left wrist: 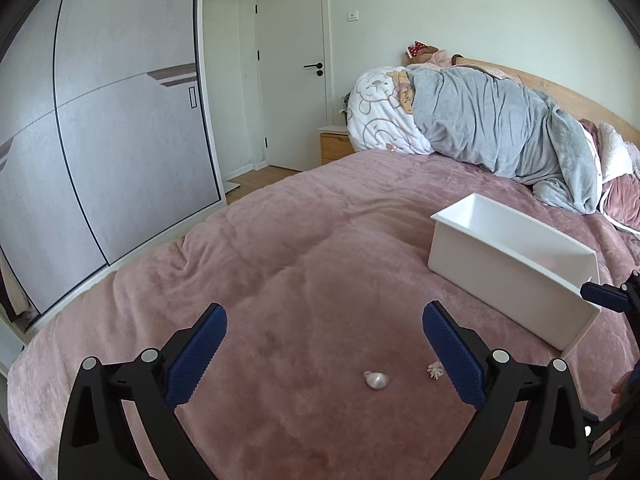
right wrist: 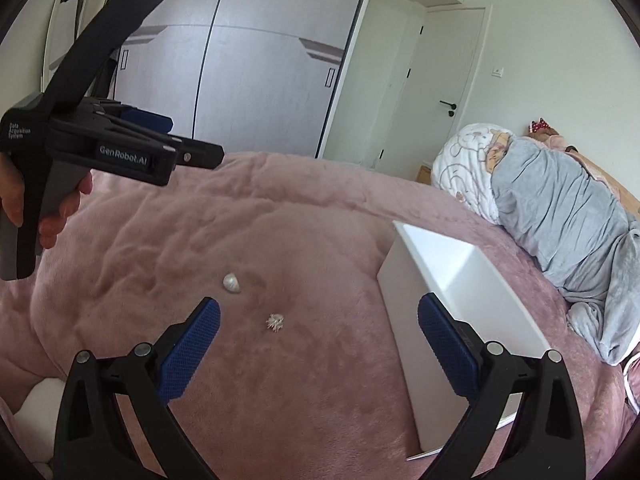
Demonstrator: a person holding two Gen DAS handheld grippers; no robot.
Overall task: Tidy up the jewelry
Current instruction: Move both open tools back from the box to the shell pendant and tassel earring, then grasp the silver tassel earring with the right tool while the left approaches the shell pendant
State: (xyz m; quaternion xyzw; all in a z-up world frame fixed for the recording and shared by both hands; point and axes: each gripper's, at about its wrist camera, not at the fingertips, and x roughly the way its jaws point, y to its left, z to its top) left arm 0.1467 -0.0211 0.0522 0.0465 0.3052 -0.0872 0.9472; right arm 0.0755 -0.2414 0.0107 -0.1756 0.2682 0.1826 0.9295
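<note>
white box [right wrist: 456, 280] on pink blanket [right wrist: 280, 380], nothing visible inside.

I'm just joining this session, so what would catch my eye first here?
A white box sits on the pink bedspread, with two small pieces beside it: a pearly shell-like piece and a spiky silver piece. The left gripper and right gripper hang open, holding nothing.

Open pink bedspread [left wrist: 280, 280] lay bare towards the foot edge; only the white box [left wrist: 500, 268] blocked the headboard side.
</note>
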